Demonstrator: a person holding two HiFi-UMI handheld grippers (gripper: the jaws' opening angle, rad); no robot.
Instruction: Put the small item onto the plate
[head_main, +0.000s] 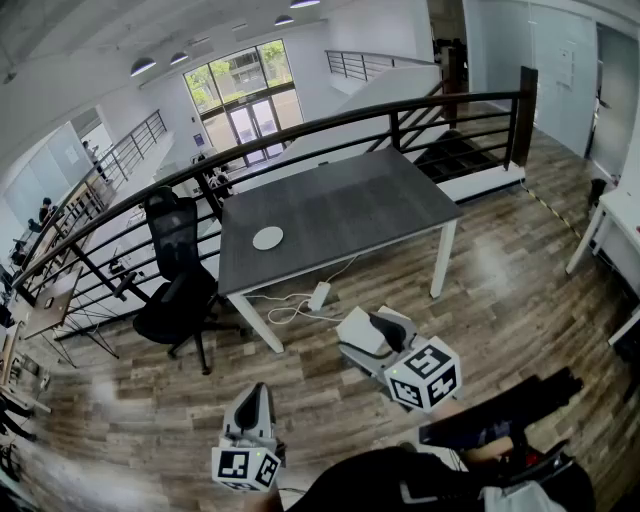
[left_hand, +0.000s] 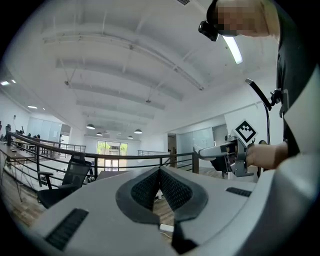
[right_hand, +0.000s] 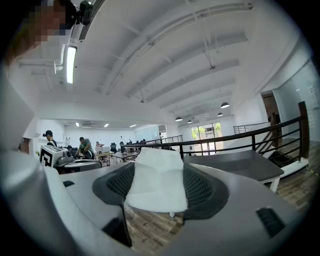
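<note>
The white round plate (head_main: 267, 238) lies near the left end of the dark grey table (head_main: 350, 205), far ahead of both grippers. My right gripper (head_main: 372, 333) hovers over the wood floor in front of the table, shut on a small white block (head_main: 361, 331). In the right gripper view the white block (right_hand: 157, 182) fills the gap between the dark pads (right_hand: 202, 187), and the table (right_hand: 234, 165) stands beyond. My left gripper (head_main: 254, 395) is lower left, and its pads (left_hand: 172, 190) meet with nothing between them. The left gripper view also shows the right gripper (left_hand: 220, 150) in a hand.
A black office chair (head_main: 178, 272) stands left of the table. A white power strip (head_main: 319, 295) and cables lie on the floor under the table's front edge. A black railing (head_main: 330, 125) runs behind the table. A white desk (head_main: 612, 222) is at the right.
</note>
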